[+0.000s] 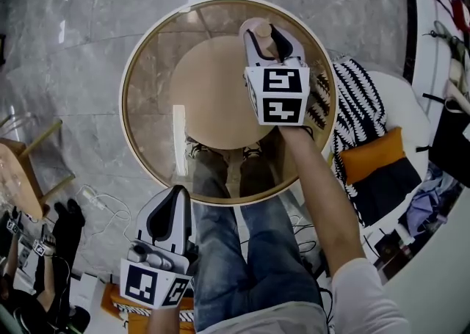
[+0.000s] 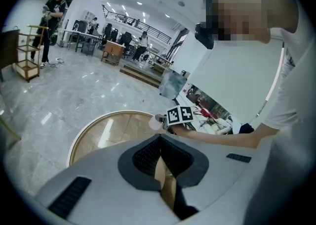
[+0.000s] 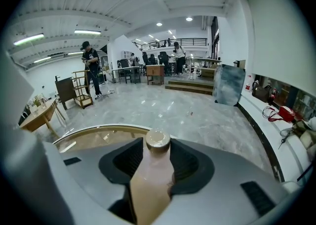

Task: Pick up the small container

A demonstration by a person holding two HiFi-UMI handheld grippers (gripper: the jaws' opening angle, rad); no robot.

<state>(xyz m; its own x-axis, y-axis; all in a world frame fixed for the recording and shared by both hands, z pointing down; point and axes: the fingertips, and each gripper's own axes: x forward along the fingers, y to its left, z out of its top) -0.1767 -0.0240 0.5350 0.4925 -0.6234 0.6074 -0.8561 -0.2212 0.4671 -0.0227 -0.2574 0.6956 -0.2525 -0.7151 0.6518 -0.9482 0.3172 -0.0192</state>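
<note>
Right claw clamps the small container over the round counter; left claw hangs clenched, empty.

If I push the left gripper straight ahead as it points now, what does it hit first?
Likely the near rim of the round glass table, just ahead of the left gripper. Height is unclear; it may pass over the glass instead.

We count two grippers: the left gripper at lower left, the right gripper at upper centre. We count one small container; one round table; one orange cushion at right.
</note>
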